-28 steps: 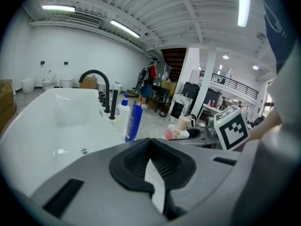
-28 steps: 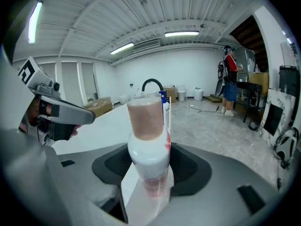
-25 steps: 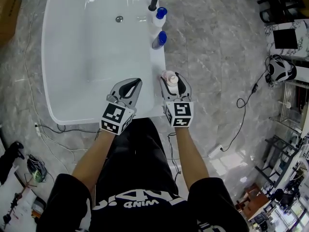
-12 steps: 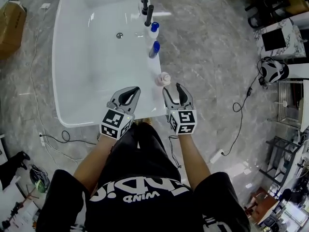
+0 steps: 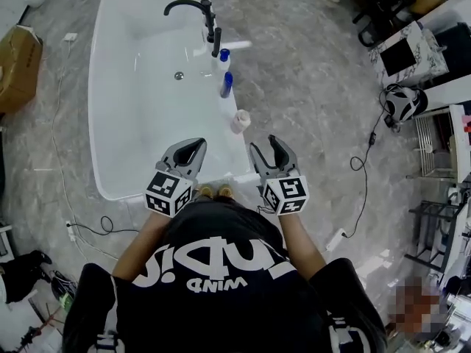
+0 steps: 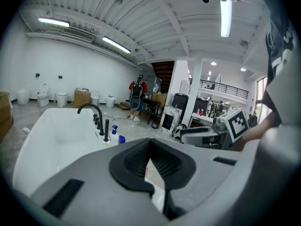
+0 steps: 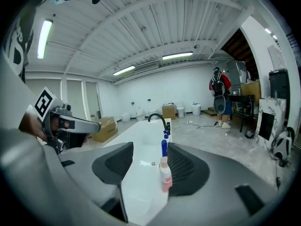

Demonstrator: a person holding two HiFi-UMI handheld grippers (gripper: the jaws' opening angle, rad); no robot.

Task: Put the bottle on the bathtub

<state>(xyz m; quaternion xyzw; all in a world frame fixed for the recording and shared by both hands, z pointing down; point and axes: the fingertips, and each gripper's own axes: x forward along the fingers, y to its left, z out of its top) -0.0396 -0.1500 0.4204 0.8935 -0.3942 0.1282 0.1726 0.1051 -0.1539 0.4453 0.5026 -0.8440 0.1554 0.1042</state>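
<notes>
While the small pink plastic bottle (image 5: pixel 240 120) stands upright on the right-hand rim of the white oval bathtub (image 5: pixel 110 123), nothing touches it. The right claw (image 5: pixel 263 144) is spread and empty, held apart from the bottle, which the right gripper view frames between its jaws farther off. The left claw (image 5: pixel 193 144) has its tips pressed together on nothing. Two blue-capped bottles (image 5: pixel 226 85) stand farther along the rim, near the black curved faucet (image 5: pixel 184 6).

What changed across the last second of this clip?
The right tool let go of the pink bottle and drew back toward the person; the bottle now stands on the bathtub rim. The left tool stayed shut, and the two blue-capped bottles stayed put.
</notes>
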